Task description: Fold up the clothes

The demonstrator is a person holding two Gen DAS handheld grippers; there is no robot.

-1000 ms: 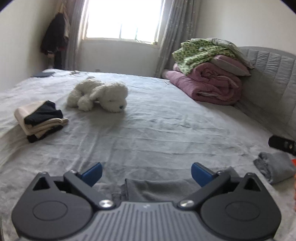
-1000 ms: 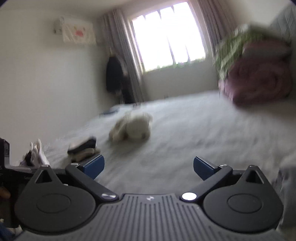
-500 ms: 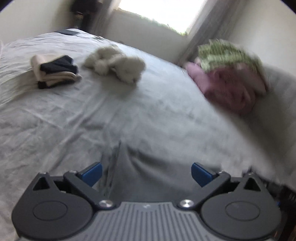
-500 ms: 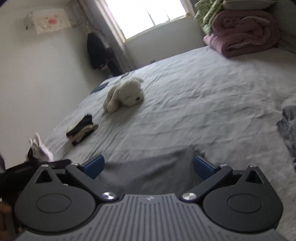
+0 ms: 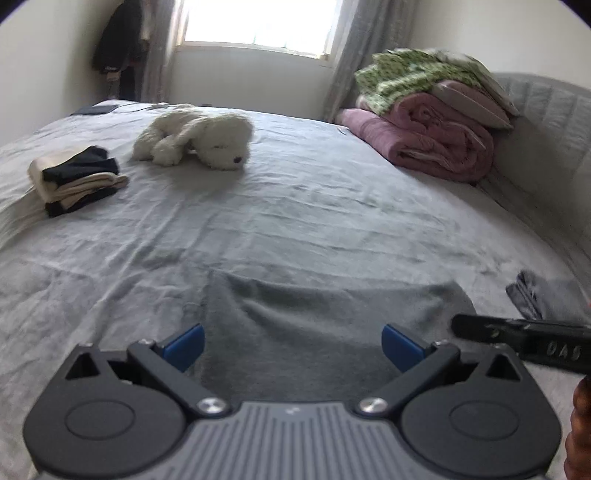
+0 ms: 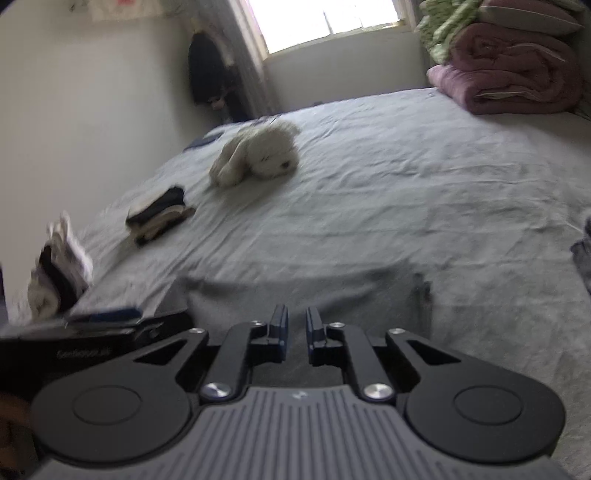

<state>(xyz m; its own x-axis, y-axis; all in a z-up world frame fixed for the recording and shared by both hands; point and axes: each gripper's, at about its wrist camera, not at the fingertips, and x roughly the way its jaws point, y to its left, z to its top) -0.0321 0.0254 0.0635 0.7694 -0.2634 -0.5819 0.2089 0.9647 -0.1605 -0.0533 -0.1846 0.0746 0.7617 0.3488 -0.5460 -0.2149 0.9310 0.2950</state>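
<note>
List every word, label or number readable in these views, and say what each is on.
"DAS": my best reading of pale letters on the right gripper body, seen sideways from the left wrist; uncertain.
Pale lettering on the left gripper body, seen from the right wrist: too blurred to read.
Wall hanging with a red mark: no legible text.
Nothing else carries writing.

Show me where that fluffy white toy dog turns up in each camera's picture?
Left wrist view: the white toy dog lies upper left of centre on the bed.
Right wrist view: the toy dog lies upper middle, slightly left.
Shared landmark: the stack of folded clothes, left of it in both.
</note>
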